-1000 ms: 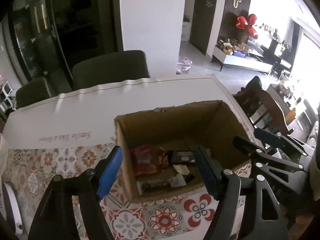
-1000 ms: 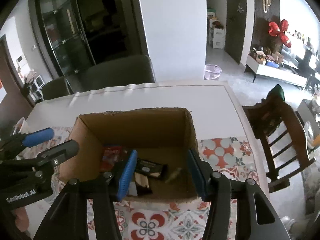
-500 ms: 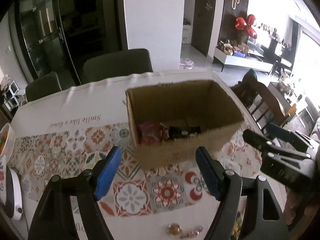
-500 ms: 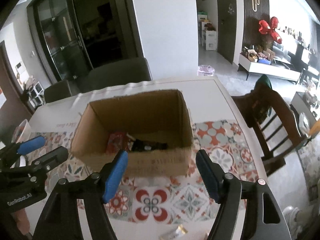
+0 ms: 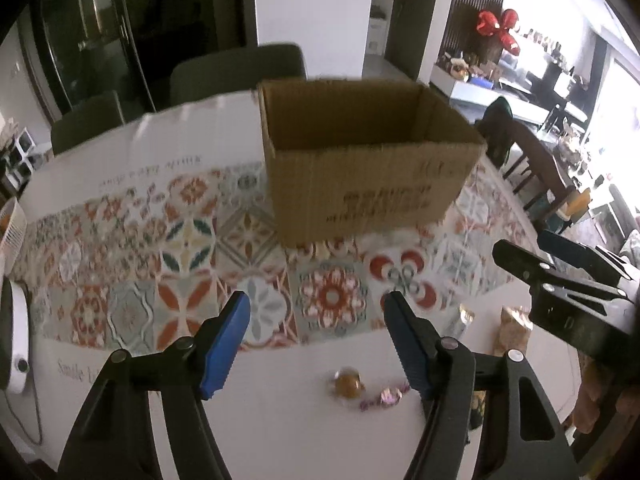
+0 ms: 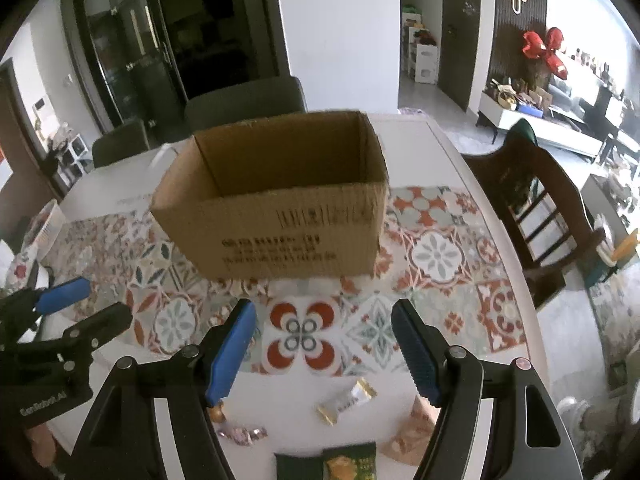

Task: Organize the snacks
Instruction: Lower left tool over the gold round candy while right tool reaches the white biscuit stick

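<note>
Matt corrugated cardboard box (image 6: pixel 276 216) at frame centre; smooth printed tablecloth (image 6: pixel 436 256); glossy foil sweet wrappers (image 6: pixel 347 400) at lower frame; ribbed blue pads (image 6: pixel 232 354).

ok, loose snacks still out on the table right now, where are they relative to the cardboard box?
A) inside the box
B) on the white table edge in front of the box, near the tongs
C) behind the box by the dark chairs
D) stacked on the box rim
B: the gold-and-white candy, pink wrapped candy and green packet lie on the bare table, nearer the camera than the cardboard box.
</note>
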Demonstrator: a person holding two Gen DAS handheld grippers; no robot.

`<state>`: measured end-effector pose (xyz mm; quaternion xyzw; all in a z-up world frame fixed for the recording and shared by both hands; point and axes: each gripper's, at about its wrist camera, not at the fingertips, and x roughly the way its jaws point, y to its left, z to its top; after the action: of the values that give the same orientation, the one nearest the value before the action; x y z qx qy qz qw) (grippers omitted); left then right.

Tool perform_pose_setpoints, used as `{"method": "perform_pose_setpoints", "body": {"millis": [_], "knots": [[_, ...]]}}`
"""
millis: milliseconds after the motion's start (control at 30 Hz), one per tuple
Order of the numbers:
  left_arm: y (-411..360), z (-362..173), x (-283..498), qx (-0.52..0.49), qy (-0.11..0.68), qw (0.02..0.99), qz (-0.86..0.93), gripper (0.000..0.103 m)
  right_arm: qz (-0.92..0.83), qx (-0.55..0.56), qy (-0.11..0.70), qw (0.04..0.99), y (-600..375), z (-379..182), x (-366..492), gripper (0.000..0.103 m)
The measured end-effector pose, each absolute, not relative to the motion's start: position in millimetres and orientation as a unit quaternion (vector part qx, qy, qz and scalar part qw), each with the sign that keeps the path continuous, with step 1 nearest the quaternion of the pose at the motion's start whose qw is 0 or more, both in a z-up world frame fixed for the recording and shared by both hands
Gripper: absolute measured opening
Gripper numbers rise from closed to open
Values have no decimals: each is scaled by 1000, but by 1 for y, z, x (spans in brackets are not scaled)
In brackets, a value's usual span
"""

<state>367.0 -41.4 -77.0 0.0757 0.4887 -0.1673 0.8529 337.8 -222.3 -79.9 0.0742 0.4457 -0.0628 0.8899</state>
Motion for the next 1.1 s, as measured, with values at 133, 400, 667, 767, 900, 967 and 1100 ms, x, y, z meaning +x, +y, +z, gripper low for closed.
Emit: {"method": "perform_pose_setpoints", "body": {"millis": [133,400,667,767,900,967,1100], "knots": [[-39,-102,364,69,526,831,-166,65,-65,83,472,875,-221,-100,332,71],[-45,-151,358,58,589,792,-150,62,-85,118,526,838,-230,-148,321,65],[-53,-191,356,42,639,755,-141,62,-90,149,565,807,-236,-182,319,63],[-56,-200,354,47,646,749,-137,62,-92,156,576,797,-239,-191,320,57],[-59,-209,351,49,655,742,-134,62,-92,169,585,788,-241,-201,322,57],[-59,-214,350,47,662,736,-130,55,-95,166,587,787,-241,-204,324,57],[-58,-220,346,45,669,731,-129,47,-98,158,593,784,-241,-211,329,49]]}}
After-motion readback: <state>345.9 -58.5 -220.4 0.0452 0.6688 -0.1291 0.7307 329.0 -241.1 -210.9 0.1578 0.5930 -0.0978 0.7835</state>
